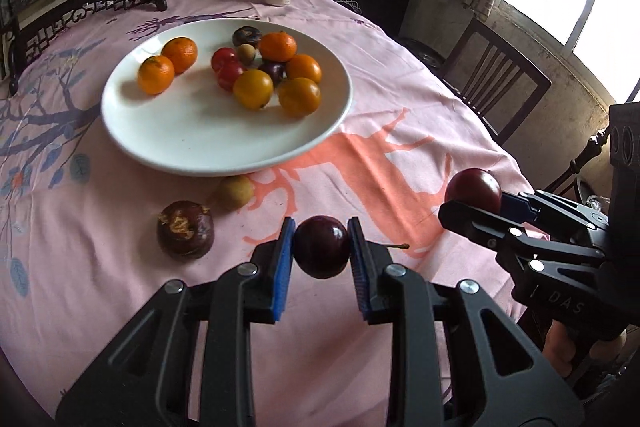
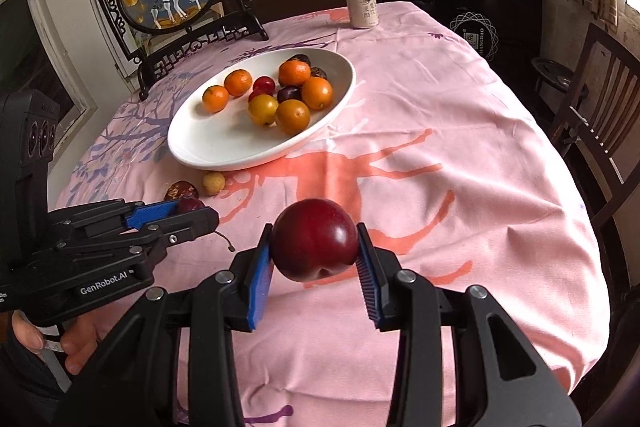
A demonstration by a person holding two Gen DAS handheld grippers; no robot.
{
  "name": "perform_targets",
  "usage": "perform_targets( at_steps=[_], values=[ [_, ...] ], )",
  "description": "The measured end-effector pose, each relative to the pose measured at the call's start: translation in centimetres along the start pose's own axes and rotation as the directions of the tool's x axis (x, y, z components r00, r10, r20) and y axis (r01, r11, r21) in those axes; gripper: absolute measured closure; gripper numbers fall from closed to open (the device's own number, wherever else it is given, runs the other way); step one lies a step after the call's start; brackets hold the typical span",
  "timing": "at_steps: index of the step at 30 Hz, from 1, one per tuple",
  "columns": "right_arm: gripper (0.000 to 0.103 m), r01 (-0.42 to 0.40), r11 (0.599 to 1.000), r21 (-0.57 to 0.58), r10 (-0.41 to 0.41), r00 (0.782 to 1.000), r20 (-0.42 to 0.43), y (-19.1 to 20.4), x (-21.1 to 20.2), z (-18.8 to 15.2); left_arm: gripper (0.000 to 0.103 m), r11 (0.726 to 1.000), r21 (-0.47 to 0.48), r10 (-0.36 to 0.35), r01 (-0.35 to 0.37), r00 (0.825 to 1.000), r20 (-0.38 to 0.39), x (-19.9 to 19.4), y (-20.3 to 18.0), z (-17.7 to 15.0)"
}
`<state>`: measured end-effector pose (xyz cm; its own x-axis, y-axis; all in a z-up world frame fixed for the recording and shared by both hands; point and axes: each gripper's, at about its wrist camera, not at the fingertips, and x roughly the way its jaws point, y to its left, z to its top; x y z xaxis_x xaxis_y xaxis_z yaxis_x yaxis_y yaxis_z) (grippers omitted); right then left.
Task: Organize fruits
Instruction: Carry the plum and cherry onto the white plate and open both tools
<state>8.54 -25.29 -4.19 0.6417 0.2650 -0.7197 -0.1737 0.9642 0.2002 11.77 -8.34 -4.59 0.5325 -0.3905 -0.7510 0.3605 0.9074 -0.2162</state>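
Each hand-held gripper carries one fruit above the table point(image 2: 460, 155): the left hand-held gripper point(image 1: 321, 247) is clamped on a dark plum point(image 1: 321, 246), the right hand-held gripper point(image 2: 316, 243) on a larger red plum point(image 2: 315, 238), both pinched across the middle between blue pads so they cannot roll. Ahead, the white plate point(image 1: 192, 143) already gathers oranges and plums, likely their destination. A wrinkled passion fruit point(image 1: 185, 229) and a small longan point(image 1: 235, 191) lie loose on the cloth just beside the plate's rim.
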Motion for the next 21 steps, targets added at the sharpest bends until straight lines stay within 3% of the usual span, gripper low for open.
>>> perform_targets(
  at_steps=[7, 12, 17, 21],
  values=[
    [0.064, -0.039, 0.997, -0.062, 0.037, 0.998, -0.041, 3.6, 2.1, 1.8, 0.076, 0.995, -0.08, 0.066, -0.062, 0.996, 0.057, -3.3, 5.5, 0.0],
    [0.064, -0.051, 0.991, -0.12, 0.045, 0.998, -0.05, 5.5, 4.3, 5.2, 0.076, 0.984, -0.095, 0.155, -0.148, 0.985, 0.075, -3.9, 8.7, 3.4],
    [0.064, 0.01, 0.989, -0.151, -0.01, 1.0, -0.002, 6.2, 7.4, 10.1, 0.076, 0.971, -0.115, 0.214, -0.208, 0.976, 0.047, -1.0, 11.3, 9.1],
    [0.064, 0.065, 0.987, -0.147, -0.066, 0.998, -0.004, 5.8, 10.7, 12.4, 0.076, 0.964, -0.14, 0.228, -0.227, 0.974, -0.012, 2.8, 12.5, 11.1]
  ],
)
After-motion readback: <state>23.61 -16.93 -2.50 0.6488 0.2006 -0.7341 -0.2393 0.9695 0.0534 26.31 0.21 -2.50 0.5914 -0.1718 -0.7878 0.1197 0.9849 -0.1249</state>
